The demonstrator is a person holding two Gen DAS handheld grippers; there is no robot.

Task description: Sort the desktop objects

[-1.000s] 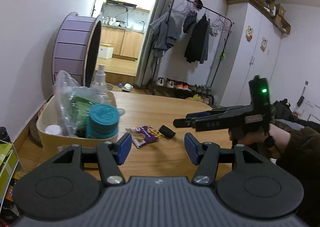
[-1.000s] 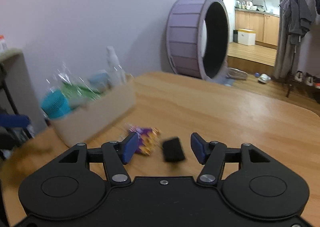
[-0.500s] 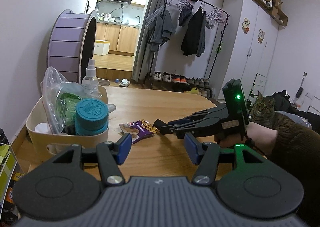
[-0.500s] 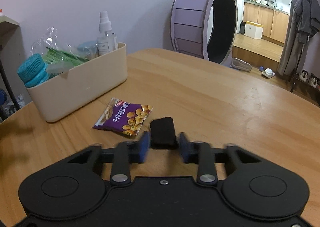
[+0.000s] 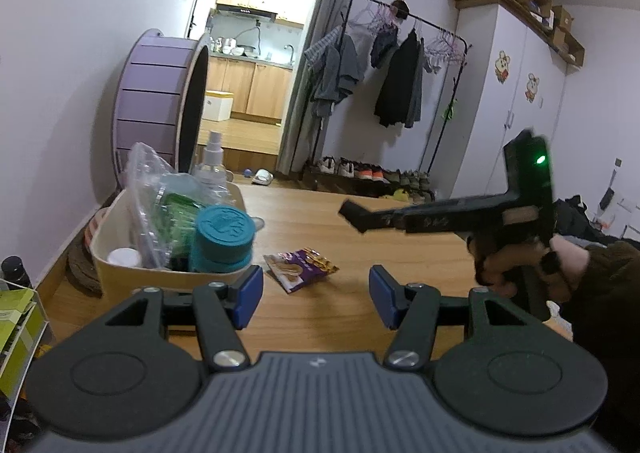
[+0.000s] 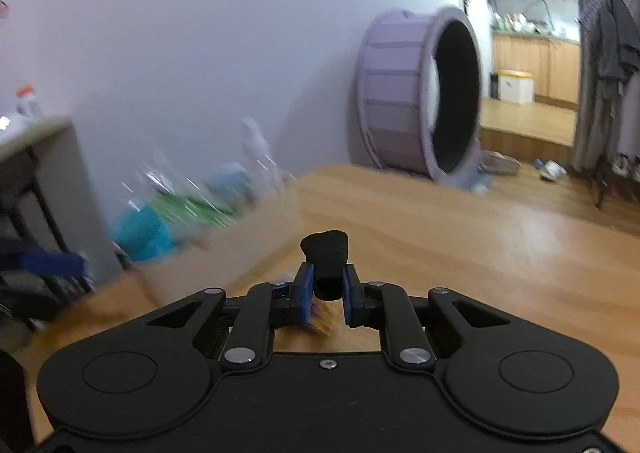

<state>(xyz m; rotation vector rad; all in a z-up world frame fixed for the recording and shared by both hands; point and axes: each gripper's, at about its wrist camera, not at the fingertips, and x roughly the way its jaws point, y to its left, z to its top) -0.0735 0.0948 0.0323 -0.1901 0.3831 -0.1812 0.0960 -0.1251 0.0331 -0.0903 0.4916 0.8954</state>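
Note:
My right gripper (image 6: pixel 326 287) is shut on a small black object (image 6: pixel 325 249), blue pads pressing its lower end, and holds it in the air above the table. The left wrist view shows that gripper (image 5: pixel 372 215) raised at the right in a person's hand (image 5: pixel 504 261). A purple snack packet (image 5: pixel 300 267) lies flat on the wooden table (image 5: pixel 400 253), just beyond my left gripper (image 5: pixel 316 301), which is open with nothing between its fingers. To the left stands a cream bin (image 5: pixel 120 277) holding a teal-lidded jar (image 5: pixel 224 231), a spray bottle (image 5: pixel 212 161) and a plastic bag.
A large purple wheel (image 5: pixel 156 105) leans on the wall behind the bin. A rack with green boxes (image 5: pixel 16 317) stands off the table's left edge. Beyond the table are a clothes rack (image 5: pixel 400 85) and a white wardrobe. The right wrist view is motion-blurred.
The right gripper closed around the black object beside the snack packet and lifted it off the table. The packet stayed put, and the left gripper stayed open.

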